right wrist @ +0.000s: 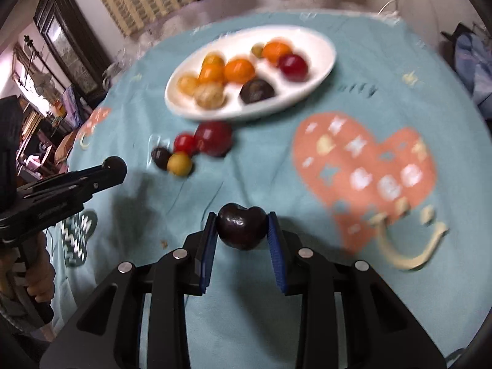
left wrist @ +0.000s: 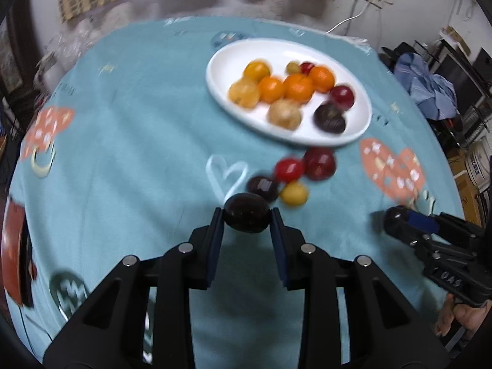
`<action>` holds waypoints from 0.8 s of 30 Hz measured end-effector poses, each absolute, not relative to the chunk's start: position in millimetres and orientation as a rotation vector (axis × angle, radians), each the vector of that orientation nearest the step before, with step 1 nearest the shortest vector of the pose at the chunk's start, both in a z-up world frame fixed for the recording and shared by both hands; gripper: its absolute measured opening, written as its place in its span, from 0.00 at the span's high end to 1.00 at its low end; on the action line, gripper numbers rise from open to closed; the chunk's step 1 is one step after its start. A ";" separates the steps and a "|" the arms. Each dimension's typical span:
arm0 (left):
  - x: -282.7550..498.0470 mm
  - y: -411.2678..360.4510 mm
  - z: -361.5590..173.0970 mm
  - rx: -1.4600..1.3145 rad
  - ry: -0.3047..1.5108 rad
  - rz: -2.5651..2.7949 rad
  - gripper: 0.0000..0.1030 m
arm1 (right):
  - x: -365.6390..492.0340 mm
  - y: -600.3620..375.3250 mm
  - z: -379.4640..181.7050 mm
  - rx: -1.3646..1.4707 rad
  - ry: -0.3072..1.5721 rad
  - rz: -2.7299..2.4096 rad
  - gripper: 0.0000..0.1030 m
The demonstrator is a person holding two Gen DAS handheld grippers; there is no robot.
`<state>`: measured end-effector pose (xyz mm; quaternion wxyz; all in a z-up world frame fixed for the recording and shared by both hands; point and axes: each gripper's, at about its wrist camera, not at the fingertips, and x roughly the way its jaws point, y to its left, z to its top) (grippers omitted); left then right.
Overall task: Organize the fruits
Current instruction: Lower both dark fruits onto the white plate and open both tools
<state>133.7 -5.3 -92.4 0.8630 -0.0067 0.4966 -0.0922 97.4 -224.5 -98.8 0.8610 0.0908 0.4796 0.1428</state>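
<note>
4 loose fruits (left wrist: 286,178); 2 dark plums (left wrist: 246,216) clawed.

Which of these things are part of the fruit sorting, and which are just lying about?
Part of the job:
- white plate of fruit
- loose fruits on the cloth
- dark fruit in left tongs
- dark fruit in right tongs

Lying about:
- blue tablecloth
- blue clothes
</note>
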 end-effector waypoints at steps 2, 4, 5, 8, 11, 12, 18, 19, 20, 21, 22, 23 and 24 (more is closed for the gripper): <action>151.0 -11.6 -79.6 -0.006 1.009 -0.205 0.70 | 113.0 -234.3 -74.5 0.187 0.941 0.282 0.68; 180.7 -17.4 -61.7 0.000 0.964 -0.213 0.70 | 134.0 -238.1 -54.8 0.174 0.886 0.271 0.68; 191.7 -19.5 -55.4 0.001 0.950 -0.214 0.70 | 143.6 -240.9 -49.6 0.173 0.869 0.268 0.68; 239.7 -29.5 -36.2 0.015 0.896 -0.220 0.70 | 187.3 -241.4 -32.3 0.165 0.813 0.260 0.68; 278.6 -38.6 -32.8 0.024 0.878 -0.220 0.70 | 229.1 -232.9 -31.8 0.155 0.796 0.269 0.68; 295.6 -42.1 -36.6 0.020 0.884 -0.223 0.70 | 239.4 -229.6 -34.0 0.150 0.795 0.275 0.68; 346.1 -50.2 -72.6 0.009 0.932 -0.222 0.70 | 307.7 -207.1 -54.9 0.111 0.800 0.286 0.68; 352.3 -50.7 -79.8 0.003 0.943 -0.226 0.70 | 318.0 -206.0 -59.7 0.113 0.806 0.283 0.68; 356.1 -50.5 -84.5 0.000 0.949 -0.226 0.70 | 328.3 -204.0 -65.1 0.112 0.818 0.285 0.68; 361.5 -50.9 -91.4 -0.004 0.957 -0.226 0.70 | 335.2 -204.1 -69.6 0.110 0.832 0.293 0.68; 364.7 -50.9 -96.0 -0.008 0.964 -0.227 0.69 | 343.8 -201.6 -74.5 0.110 0.851 0.300 0.68; 367.7 -50.2 -101.2 -0.013 0.975 -0.222 0.68 | 349.9 -199.7 -77.9 0.112 0.865 0.300 0.66; 369.9 -49.0 -106.3 -0.018 0.985 -0.215 0.60 | 357.2 -198.3 -83.0 0.123 0.890 0.297 0.62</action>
